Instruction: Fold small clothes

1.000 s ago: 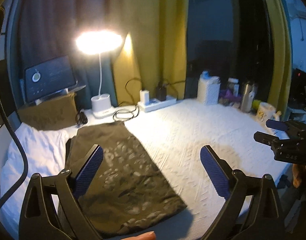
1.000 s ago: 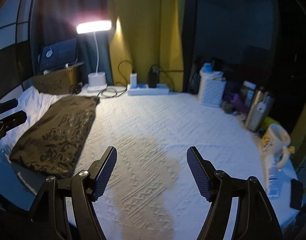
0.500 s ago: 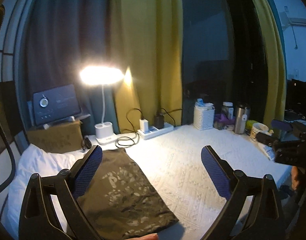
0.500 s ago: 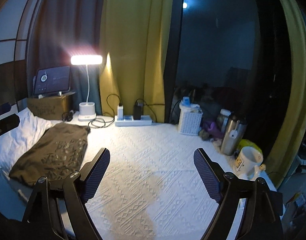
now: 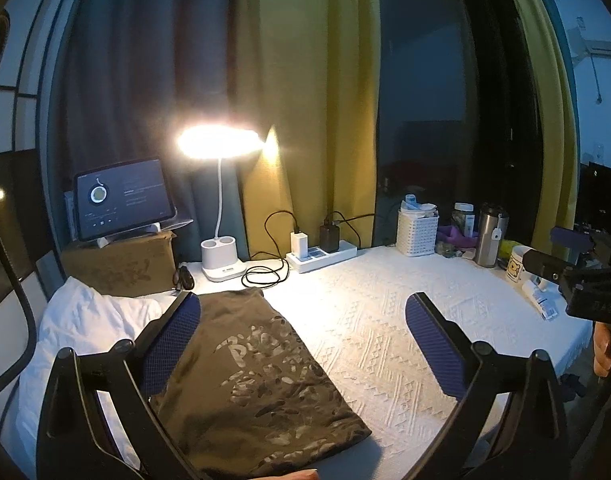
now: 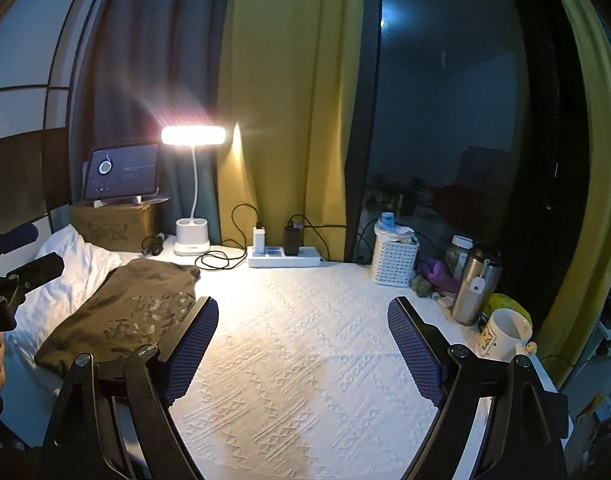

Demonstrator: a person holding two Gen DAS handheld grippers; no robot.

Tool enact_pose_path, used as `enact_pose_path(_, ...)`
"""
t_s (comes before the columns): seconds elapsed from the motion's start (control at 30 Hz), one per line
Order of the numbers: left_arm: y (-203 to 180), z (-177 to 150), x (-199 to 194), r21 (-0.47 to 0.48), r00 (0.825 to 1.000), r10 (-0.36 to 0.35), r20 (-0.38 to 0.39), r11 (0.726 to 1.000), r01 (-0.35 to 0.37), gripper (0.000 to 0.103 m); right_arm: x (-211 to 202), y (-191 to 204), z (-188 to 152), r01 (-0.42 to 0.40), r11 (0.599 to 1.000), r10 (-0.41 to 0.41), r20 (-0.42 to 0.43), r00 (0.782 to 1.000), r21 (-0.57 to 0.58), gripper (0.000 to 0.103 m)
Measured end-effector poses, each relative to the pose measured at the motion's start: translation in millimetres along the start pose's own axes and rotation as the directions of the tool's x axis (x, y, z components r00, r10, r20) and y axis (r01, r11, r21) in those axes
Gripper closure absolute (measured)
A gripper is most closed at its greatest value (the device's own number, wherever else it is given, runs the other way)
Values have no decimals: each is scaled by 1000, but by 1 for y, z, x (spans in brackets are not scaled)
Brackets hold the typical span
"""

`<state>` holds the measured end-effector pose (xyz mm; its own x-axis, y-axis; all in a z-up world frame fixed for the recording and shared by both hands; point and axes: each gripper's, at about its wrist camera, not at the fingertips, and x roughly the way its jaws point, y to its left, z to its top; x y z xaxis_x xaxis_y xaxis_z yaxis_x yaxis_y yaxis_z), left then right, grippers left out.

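A folded olive garment (image 5: 257, 372) with a pale print lies flat on the white textured table cover (image 5: 377, 320), partly over a crumpled white cloth (image 5: 81, 320). My left gripper (image 5: 301, 312) hovers above it, open, with nothing between its fingers. My right gripper (image 6: 303, 312) is also open and empty over the bare middle of the cover (image 6: 305, 360), to the right of the garment (image 6: 133, 312). Each gripper shows at the edge of the other's view: the right gripper (image 5: 561, 250) and the left gripper (image 6: 29, 252).
Along the back stand a lit desk lamp (image 5: 219, 248), a tablet (image 5: 123, 198) on a cardboard box, a power strip (image 5: 321, 254) with chargers and a coiled cable. At the right are a white basket (image 6: 393, 262), a steel flask (image 6: 475, 286) and a mug (image 6: 503, 334) near the edge.
Both grippers have risen and tipped up, so the table sits lower in both views. The right gripper's jaws have spread wider. The garment has not moved.
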<state>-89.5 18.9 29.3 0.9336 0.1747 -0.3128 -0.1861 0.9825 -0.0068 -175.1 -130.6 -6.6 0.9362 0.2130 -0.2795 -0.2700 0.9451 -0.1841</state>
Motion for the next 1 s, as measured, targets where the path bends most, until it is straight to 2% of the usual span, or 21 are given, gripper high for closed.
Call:
enact_pose_path(0.53, 1, -3, 2, -2, 1000, 8, -16, 1000, -8, 2, 6, 3, -1, -1, 1000, 1, -13, 1000, 0, 15)
enact_pose_path(0.63, 2, -4, 2, -8, 1000, -14, -26, 1000, 14, 2, 6, 4, -2, -7, 1000, 7, -14, 1000, 0, 15)
enact_pose_path(1.0, 3, -3, 2, 5, 999, -22, -28, 1000, 23, 2, 5, 4, -4, -9, 1000, 9, -12, 1000, -3, 15)
